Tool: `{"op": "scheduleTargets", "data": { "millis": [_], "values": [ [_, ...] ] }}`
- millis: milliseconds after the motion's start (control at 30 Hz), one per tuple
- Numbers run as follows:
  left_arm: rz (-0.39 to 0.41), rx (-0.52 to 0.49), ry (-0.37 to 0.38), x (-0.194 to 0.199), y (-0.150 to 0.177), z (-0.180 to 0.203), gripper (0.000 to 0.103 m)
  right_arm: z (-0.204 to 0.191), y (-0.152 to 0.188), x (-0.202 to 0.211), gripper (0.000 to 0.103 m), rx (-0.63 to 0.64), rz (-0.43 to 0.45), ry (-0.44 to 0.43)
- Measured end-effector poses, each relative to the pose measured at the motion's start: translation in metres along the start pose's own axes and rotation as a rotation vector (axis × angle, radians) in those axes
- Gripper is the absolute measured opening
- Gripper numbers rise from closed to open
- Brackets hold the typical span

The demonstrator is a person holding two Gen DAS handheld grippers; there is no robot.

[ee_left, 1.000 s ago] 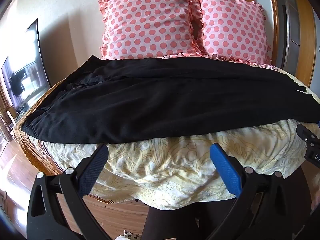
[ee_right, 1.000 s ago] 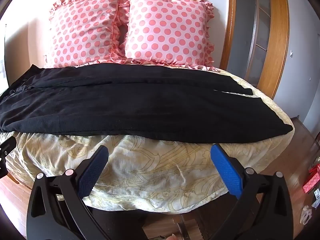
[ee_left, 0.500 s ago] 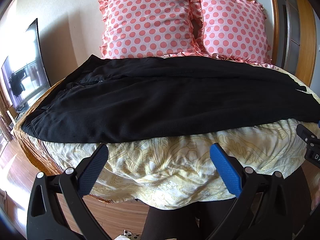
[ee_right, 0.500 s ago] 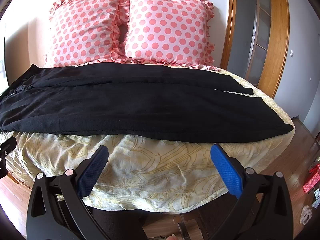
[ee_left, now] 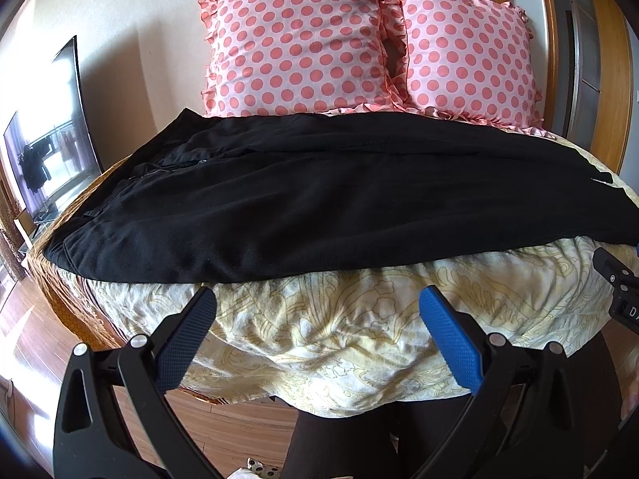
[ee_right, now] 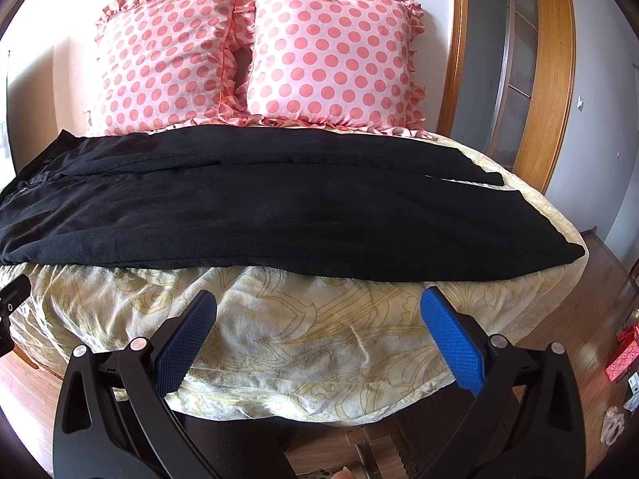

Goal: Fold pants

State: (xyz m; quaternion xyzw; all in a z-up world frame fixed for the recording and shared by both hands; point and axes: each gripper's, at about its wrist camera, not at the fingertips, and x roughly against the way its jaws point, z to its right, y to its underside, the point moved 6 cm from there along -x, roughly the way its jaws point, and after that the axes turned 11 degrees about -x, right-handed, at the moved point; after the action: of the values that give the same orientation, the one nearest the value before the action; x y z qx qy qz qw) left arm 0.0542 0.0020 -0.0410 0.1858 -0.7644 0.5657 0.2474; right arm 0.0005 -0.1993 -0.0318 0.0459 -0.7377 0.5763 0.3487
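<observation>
Nothing much has moved since a second ago: both views show almost the same framing, with the bed only a shade lower in the left wrist picture, so the grippers seem to be held steady. Nearest, the left gripper [ee_left: 317,319] hovers off the bed's near edge with its jaws wide apart and empty, and the right gripper [ee_right: 319,321] does the same further along, also spread and holding nothing. Just beyond them the cream patterned bedspread [ee_left: 339,311] drapes over the mattress edge. On it lie the black pants [ee_left: 319,195], stretched sideways across the bed, waistband toward the left and hems [ee_right: 571,255] toward the right. The two legs lie roughly side by side, the far one [ee_right: 279,151] slightly offset, so no fold looks made yet; judging by this, the work is at its start, with the leg-over-leg fold and the lengthwise folds all left to do. Behind the pants two pink polka-dot pillows [ee_right: 247,52] lean against the wall.
</observation>
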Motion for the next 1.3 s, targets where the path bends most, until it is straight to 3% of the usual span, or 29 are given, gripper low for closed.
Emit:
{"op": "scheduleTargets", "data": {
  "millis": [1300],
  "values": [
    [-0.001,0.002,0.001,0.0021,0.0062,-0.0015,0.101,0.0016,-0.0011,0.0008,0.102,-0.003,-0.001,-0.002]
  ]
}}
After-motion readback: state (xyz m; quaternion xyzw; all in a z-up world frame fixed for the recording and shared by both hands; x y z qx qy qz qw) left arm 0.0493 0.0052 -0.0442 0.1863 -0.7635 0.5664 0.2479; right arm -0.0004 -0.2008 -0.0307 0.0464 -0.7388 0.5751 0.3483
